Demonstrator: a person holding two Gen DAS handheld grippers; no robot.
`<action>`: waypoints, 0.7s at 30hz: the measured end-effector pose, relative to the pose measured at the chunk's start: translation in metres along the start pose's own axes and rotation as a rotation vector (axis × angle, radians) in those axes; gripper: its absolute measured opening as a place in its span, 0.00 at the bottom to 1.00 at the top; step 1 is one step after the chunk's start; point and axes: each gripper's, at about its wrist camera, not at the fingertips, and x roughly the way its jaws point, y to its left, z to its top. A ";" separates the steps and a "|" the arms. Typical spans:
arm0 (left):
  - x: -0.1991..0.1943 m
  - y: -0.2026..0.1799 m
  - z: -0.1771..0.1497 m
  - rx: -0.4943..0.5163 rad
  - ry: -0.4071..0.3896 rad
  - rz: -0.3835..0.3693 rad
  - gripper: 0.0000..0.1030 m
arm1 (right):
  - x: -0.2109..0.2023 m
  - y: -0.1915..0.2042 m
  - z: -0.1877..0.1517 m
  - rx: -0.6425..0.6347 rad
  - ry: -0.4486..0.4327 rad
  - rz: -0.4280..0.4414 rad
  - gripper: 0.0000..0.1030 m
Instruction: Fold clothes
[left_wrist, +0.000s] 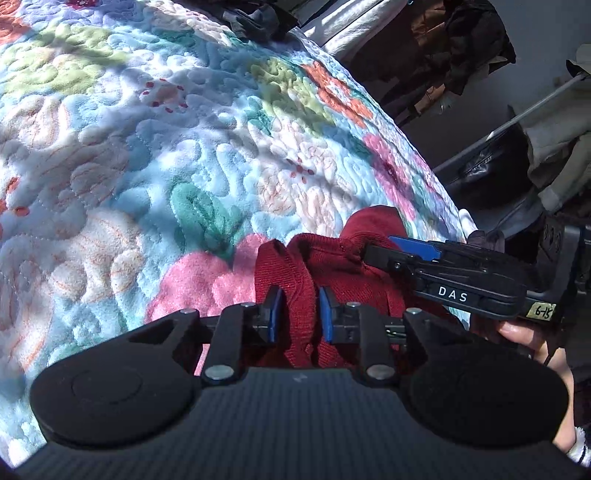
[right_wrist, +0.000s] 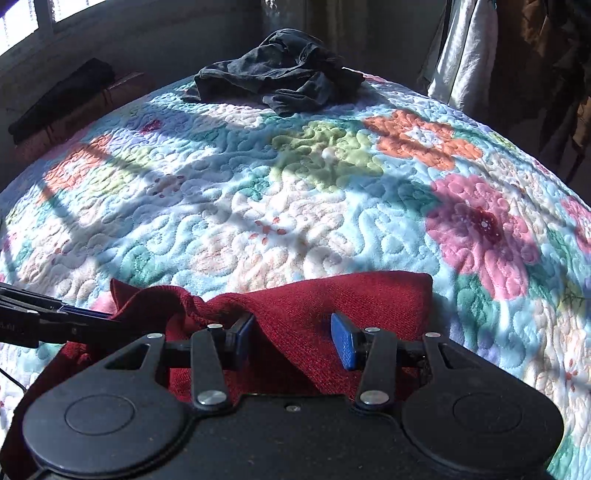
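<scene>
We log a dark red knit garment (right_wrist: 332, 314) lying at the near edge of a floral quilted bedspread (right_wrist: 295, 192), sunlit in patches with bands of shadow across it. In the left wrist view the left gripper (left_wrist: 298, 308) has its two blue pads drawn in on a bunched ridge of the red knit (left_wrist: 306, 266) — the cloth stands up between them and fills the gap, so we record the jaws as clamped on the garment. The right gripper (left_wrist: 384, 253) enters that view from the right, its tips reaching into the same bunch of fabric; a hand (left_wrist: 524, 332) shows beneath its black body, which carries the letters DAS.

In the right wrist view the right gripper (right_wrist: 293, 334) has its pads set apart, with the flat red knit spread beneath and between them. The left pad touches a rolled fold of the cloth; the right pad stands clear above the fabric — nothing is pinched. The left gripper (right_wrist: 85, 317) comes in from the left edge there, its tips meeting the raised corner of the garment.

Far across the bedspread a crumpled dark grey garment (right_wrist: 280, 77) lies in a heap, well apart from the red one. Hanging clothes (right_wrist: 517, 55) show at the right beyond the bed.
</scene>
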 end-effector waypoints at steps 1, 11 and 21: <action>-0.001 -0.001 -0.001 0.000 -0.002 -0.005 0.20 | 0.000 -0.001 0.000 -0.003 -0.012 -0.006 0.40; -0.017 0.006 -0.001 -0.013 -0.057 -0.001 0.41 | -0.072 -0.037 -0.013 0.182 -0.327 -0.220 0.15; -0.006 0.041 -0.001 -0.176 -0.019 -0.039 0.56 | -0.103 -0.063 -0.055 0.316 -0.330 -0.337 0.15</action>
